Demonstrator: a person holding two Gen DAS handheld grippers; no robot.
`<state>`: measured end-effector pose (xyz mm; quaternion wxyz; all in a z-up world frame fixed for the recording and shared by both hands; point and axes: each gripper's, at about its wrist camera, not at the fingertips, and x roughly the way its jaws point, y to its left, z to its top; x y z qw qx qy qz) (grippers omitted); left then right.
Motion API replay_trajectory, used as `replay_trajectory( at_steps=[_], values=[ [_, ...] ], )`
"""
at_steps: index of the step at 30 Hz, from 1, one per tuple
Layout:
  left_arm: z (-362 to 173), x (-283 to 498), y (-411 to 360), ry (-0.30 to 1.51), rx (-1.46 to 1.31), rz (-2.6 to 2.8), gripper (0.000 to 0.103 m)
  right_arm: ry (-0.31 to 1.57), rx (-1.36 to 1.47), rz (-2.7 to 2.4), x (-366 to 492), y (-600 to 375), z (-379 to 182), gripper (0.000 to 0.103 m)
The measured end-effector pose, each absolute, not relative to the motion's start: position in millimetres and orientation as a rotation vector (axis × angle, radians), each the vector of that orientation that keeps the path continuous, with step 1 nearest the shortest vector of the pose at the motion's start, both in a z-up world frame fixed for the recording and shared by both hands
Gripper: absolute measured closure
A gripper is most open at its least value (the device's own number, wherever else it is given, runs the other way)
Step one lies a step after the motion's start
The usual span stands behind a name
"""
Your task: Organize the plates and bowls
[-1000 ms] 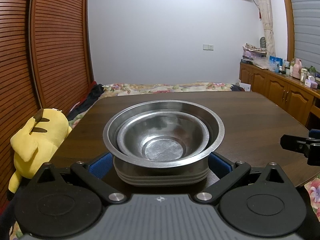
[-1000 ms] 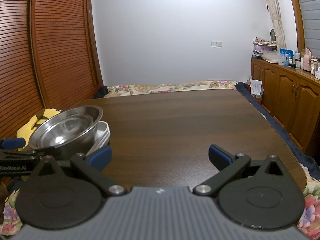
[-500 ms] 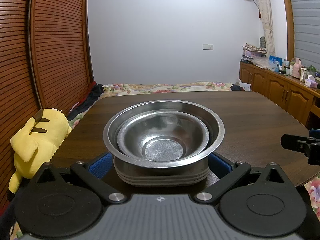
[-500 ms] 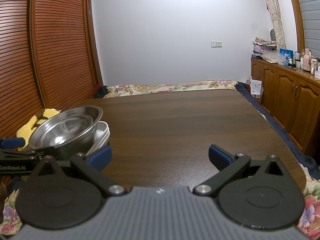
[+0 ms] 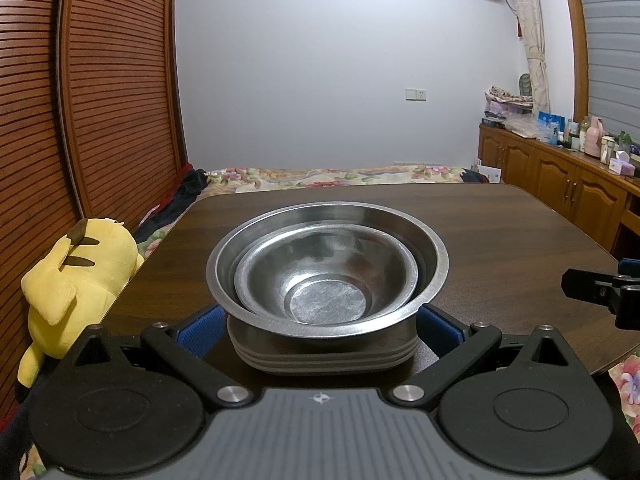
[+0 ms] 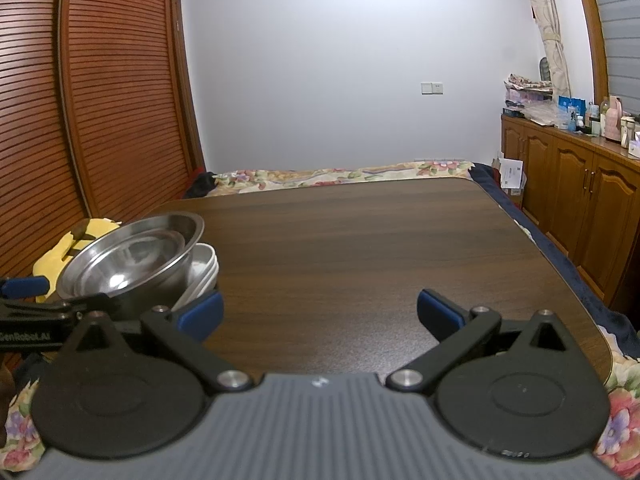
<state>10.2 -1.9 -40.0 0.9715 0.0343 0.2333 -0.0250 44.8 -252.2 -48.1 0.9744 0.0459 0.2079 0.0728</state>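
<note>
Bowls (image 5: 327, 276), one steel bowl nested in a larger, sit on a stack of pale plates (image 5: 324, 356) near the left edge of the worktop (image 6: 360, 248). My left hand-held gripper (image 5: 320, 326) is spread wide either side of the plates, gripping nothing. My right hand-held gripper (image 6: 318, 312) is open and empty over bare wood. I judge that a nudge could slide the top-heavy pile toward the edge, where a yellow plush toy (image 5: 76, 268) lies.

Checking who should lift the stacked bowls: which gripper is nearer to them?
Left. The left gripper straddles the stacked bowls with open fingers; the right gripper sits off to their right, open over bare table.
</note>
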Motion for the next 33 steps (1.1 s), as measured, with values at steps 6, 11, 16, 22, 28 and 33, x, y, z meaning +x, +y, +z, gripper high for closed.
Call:
replay_trajectory(
  at_steps=[6, 11, 16, 22, 28, 33],
  values=[
    [-40.0, 10.3, -2.0, 0.472, 0.070, -0.050, 0.000, 0.420, 0.093, 0.148, 44.2, -253.2, -48.1, 0.000],
    [-39.9, 10.2, -2.1, 0.471, 0.070, -0.051, 0.000, 0.419, 0.095, 0.147, 44.2, -253.8, -48.2, 0.000],
    [-40.0, 10.1, -2.1, 0.472, 0.069, -0.051, 0.000, 0.419, 0.096, 0.148, 44.4, -253.8, -48.6, 0.000],
    [-37.8, 12.0, -1.3, 0.471, 0.069, -0.052, 0.000, 0.419, 0.095, 0.150, 44.4, -253.0, -48.8, 0.000],
    [-38.0, 12.0, -1.8, 0.468, 0.070, -0.053, 0.000, 0.419, 0.096, 0.150, 44.7, -253.3, -48.7, 0.000],
    [-38.0, 11.9, -1.9, 0.468, 0.070, -0.052, 0.000, 0.419, 0.097, 0.149, 45.3, -252.6, -49.1, 0.000]
  ],
)
